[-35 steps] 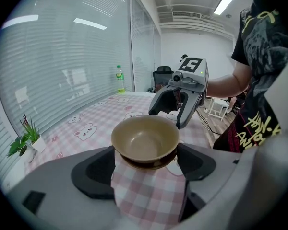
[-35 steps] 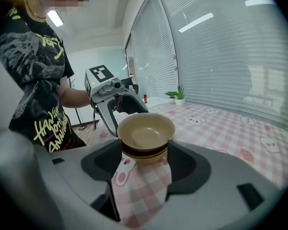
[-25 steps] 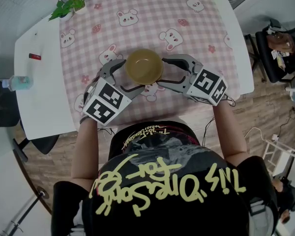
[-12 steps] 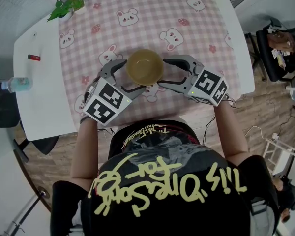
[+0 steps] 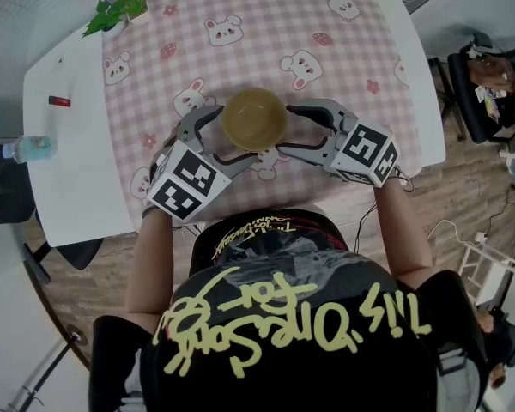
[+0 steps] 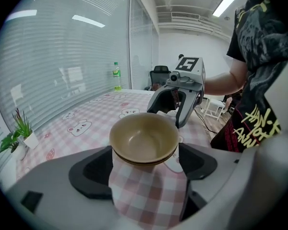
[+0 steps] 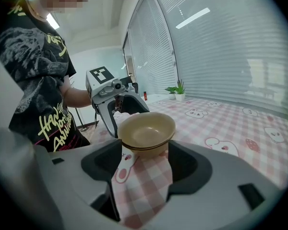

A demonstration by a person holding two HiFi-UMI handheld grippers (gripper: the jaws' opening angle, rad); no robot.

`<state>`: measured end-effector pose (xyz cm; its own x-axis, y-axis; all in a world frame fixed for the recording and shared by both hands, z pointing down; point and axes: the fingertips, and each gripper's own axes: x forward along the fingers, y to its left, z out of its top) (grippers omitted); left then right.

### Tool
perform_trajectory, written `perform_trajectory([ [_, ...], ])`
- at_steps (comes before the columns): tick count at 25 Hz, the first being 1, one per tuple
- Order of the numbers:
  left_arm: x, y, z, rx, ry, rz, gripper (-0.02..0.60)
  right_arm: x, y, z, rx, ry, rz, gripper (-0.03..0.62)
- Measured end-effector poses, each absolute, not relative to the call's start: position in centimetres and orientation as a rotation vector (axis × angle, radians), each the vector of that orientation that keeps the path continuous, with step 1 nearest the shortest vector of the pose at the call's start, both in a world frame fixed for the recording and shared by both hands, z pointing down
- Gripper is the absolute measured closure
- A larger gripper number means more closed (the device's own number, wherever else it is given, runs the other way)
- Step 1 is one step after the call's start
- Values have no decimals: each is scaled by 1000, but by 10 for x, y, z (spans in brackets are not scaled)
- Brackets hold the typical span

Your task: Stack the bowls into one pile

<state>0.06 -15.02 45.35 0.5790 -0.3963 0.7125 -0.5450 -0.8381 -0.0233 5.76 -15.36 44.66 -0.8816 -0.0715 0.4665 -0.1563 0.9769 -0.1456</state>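
Bowl [image 5: 254,119] between left tongs [image 5: 227,132], right tongs [image 5: 285,128] (both spread)

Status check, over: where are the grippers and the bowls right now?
Left gripper open, right gripper open, jaws flanking the pile. Bowls nested in one stack on the bear-print tablecloth. Nothing blocking nearby.

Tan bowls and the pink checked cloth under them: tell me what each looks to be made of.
Stacked tan round bowls: probably glazed ceramic or melamine. They are smooth, with a soft sheen inside and thick rounded rims, but the look cannot settle which.
Pink checked cloth with bear prints: likely woven fabric or a matte printed table cover. It lies flat and shows no glare.
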Motion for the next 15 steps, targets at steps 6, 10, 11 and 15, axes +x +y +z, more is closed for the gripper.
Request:
perform_trajectory([
  [6,-3,-148,456,2597,-786,1068,150,61,-156,448,186,-2646,250,301],
  [10,-7,-147,450,2602,-807,994,150,67,-161,446,225,-2652,252,301],
  [11,-8,-147,447,2604,-812,970,150,69,-162,444,240,-2656,250,301],
  [15,-13,-148,438,2624,-833,926,150,79,-173,431,327,-2709,267,301],
])
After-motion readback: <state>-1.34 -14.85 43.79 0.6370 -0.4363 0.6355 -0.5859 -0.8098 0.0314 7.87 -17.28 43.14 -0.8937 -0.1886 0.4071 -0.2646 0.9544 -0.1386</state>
